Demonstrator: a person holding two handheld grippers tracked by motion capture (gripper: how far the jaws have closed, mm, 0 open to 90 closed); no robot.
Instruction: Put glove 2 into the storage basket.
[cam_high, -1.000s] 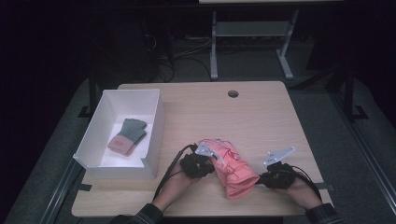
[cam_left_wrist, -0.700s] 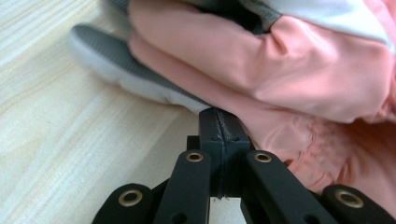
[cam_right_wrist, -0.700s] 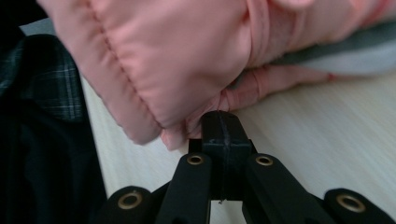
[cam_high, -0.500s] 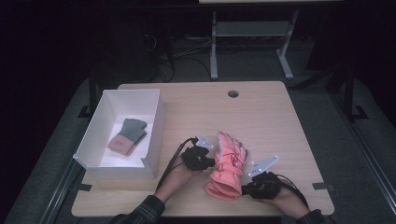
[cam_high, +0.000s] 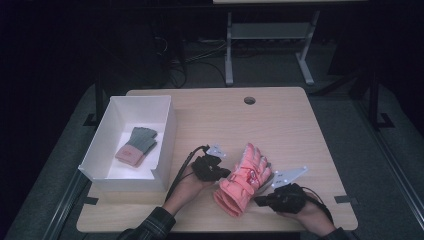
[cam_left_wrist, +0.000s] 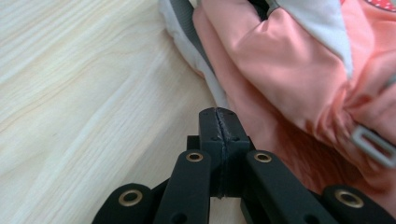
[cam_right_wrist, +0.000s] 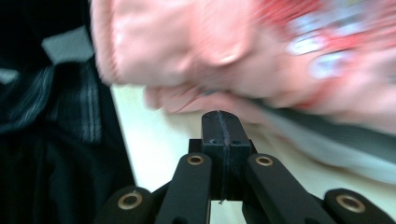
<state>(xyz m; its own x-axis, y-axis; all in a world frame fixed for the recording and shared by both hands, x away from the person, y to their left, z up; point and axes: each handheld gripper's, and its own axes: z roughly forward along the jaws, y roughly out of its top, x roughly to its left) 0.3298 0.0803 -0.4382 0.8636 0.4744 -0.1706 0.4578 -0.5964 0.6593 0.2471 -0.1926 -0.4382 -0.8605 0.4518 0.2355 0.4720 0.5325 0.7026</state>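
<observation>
A pink padded glove (cam_high: 243, 178) lies on the wooden table (cam_high: 280, 125) near its front edge, its fingers pointing away and to the right, its cuff toward me. My left gripper (cam_high: 225, 175) is at the glove's left side; in the left gripper view its jaws (cam_left_wrist: 219, 122) are pressed together with nothing between them, and the glove (cam_left_wrist: 289, 74) lies just to their right. My right gripper (cam_high: 261, 201) is by the cuff's right side. Its jaws (cam_right_wrist: 219, 123) are also shut and empty, with the blurred glove (cam_right_wrist: 224, 51) right ahead.
A white open box (cam_high: 165, 135) stands on the table's left side with a grey glove with a pink cuff (cam_high: 137, 146) inside. A round cable hole (cam_high: 249, 100) is at the far edge. Dark floor and a metal stand (cam_high: 265, 45) lie beyond.
My right gripper moved left and toward the front edge, down to the glove's cuff. The glove swung round: its fingers went right, its cuff left. The left gripper stayed put.
</observation>
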